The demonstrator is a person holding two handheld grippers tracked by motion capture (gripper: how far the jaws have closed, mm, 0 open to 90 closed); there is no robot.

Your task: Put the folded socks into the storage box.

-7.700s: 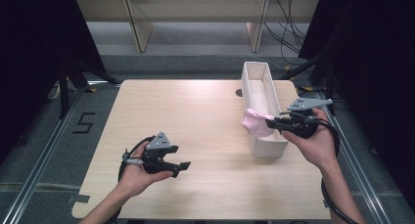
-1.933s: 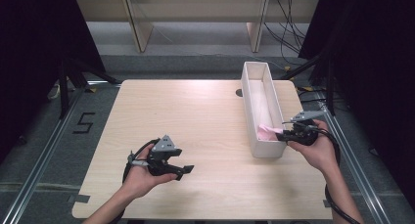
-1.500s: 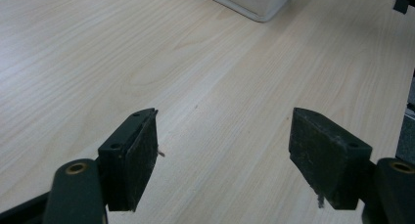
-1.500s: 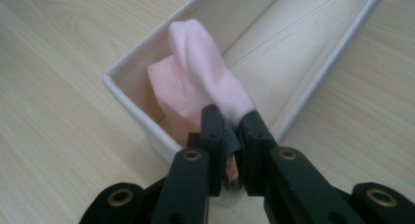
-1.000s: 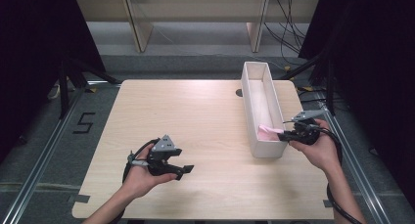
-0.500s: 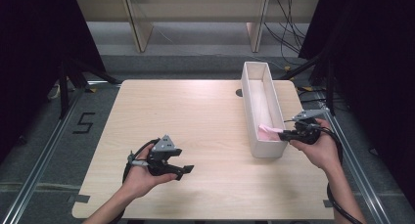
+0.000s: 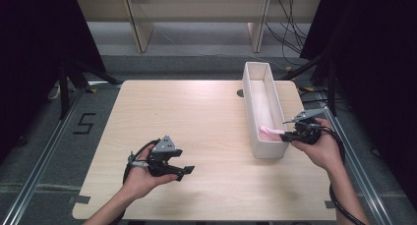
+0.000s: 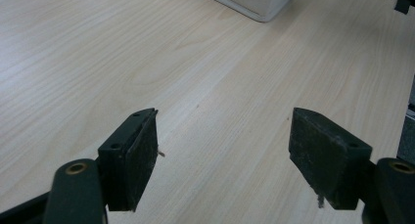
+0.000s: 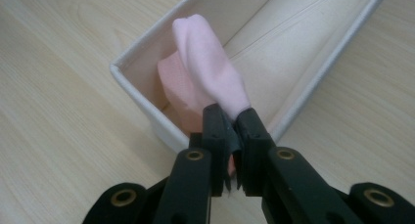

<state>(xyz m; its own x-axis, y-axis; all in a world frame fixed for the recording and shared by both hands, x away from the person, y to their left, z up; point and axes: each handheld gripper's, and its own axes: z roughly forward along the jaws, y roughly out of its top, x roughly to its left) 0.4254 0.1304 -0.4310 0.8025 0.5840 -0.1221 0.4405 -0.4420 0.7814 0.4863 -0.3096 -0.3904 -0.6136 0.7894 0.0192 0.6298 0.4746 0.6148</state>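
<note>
**Tongs low at the box, cloth nearly stowed**

Right tongs [image 9: 229, 117]: nipped narrow on a fold of the pink cloth [image 9: 205, 67], having just been closing tighter on it. Left tongs [image 8: 222, 155]: spread wide, nothing between the pads, parked well apart from the white box [image 7: 255, 70], off its near left side over the bare table [image 7: 196, 112].

Against the view several seconds back: carried then at the box's rim, bunched high and spilling over the wall. Sunk now inside the box at its near end, most of the bulk below the rim, one rounded lobe rising by the near corner. Reads as the placing almost done. Probably left: letting go and backing clear of the box wall without dragging the fold out again.

Cloth: soft, matte, pale pink, thick enough to hold a puffy loop, likely to slump once freed. Box: long, narrow, open-topped, thin stiff walls, rounded corners, smooth off-white inside. Table under the box: light wood grain, flat, faintly glossy. Pads: flat black blocks, slightly scuffed.
</note>
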